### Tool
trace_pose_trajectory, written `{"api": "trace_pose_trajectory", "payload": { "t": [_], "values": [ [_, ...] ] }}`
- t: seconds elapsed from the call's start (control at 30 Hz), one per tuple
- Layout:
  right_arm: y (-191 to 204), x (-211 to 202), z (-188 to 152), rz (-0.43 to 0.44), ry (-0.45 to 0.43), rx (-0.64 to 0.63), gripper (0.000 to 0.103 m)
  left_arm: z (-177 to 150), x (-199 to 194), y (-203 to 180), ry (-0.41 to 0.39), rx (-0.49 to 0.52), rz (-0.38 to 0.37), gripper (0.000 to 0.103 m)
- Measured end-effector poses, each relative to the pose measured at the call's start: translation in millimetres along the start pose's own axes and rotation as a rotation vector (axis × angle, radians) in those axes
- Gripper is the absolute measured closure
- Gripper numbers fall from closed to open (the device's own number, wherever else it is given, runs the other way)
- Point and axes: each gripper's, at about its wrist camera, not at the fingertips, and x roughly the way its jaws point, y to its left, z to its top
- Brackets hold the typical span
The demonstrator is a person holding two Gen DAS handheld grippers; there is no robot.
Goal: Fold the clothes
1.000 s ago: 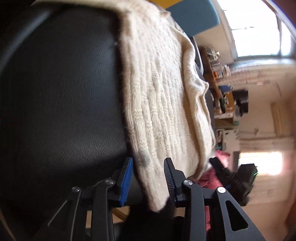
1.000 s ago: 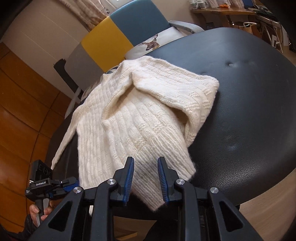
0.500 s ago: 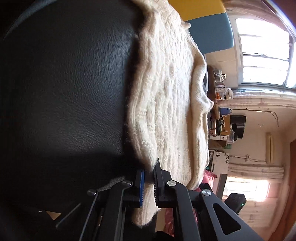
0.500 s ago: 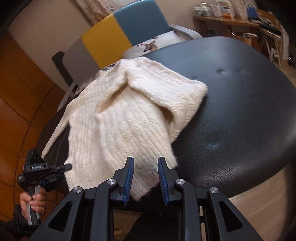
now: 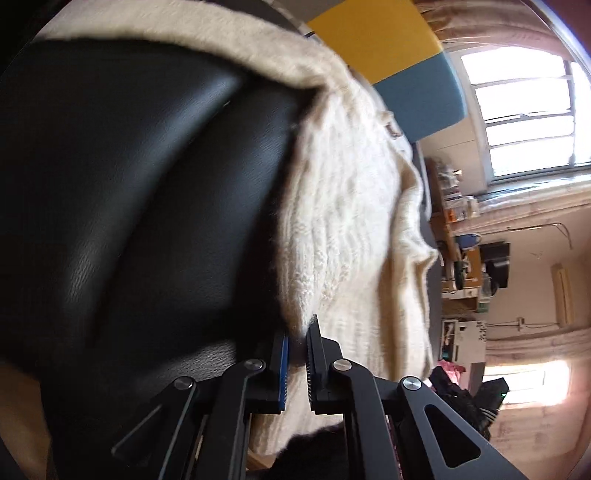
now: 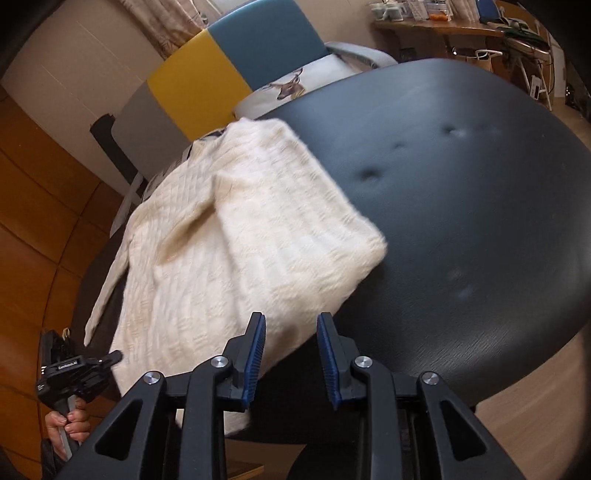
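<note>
A cream knitted sweater [image 6: 258,251] lies half folded on the left part of a round black leather seat [image 6: 461,221]. Its near edge hangs over the rim. My left gripper [image 5: 297,343] is shut on the sweater's [image 5: 351,240] edge, with knit pinched between the blue pads. From the right wrist view, the left gripper [image 6: 70,369] sits low at the left, held by a hand [image 6: 70,419]. My right gripper [image 6: 291,325] is open at the sweater's near corner; the knit reaches behind its left finger [image 6: 256,339], and nothing is pinched.
Behind the seat stands a chair back [image 6: 229,62] in grey, yellow and blue, with a deer-print cushion [image 6: 291,85]. A cluttered wooden desk [image 6: 443,26] is at the far right. Orange wood panels [image 6: 29,221] line the left. Bare leather spreads to the right.
My left gripper closed on the sweater's edge and now holds it. The sweater has shifted left across the seat. My right gripper stayed open at the near corner.
</note>
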Motion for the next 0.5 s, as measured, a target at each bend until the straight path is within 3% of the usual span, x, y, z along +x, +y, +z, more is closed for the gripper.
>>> {"api": "trace_pose_trajectory", "payload": {
  "t": [0.17,0.43,0.5],
  "values": [
    [4,16,-20,-0.042,0.011,0.060,0.074,-5,10,5,0.025,-0.038,-0.046,0.094],
    [24,35,-10,-0.222,-0.041,-0.097,0.070,-7,21,-6,0.065,-0.035,-0.080,0.094],
    [29,40,-8,-0.267,-0.054,-0.137,0.074,-7,24,-8,0.069,-0.043,-0.095,0.094]
  ]
}}
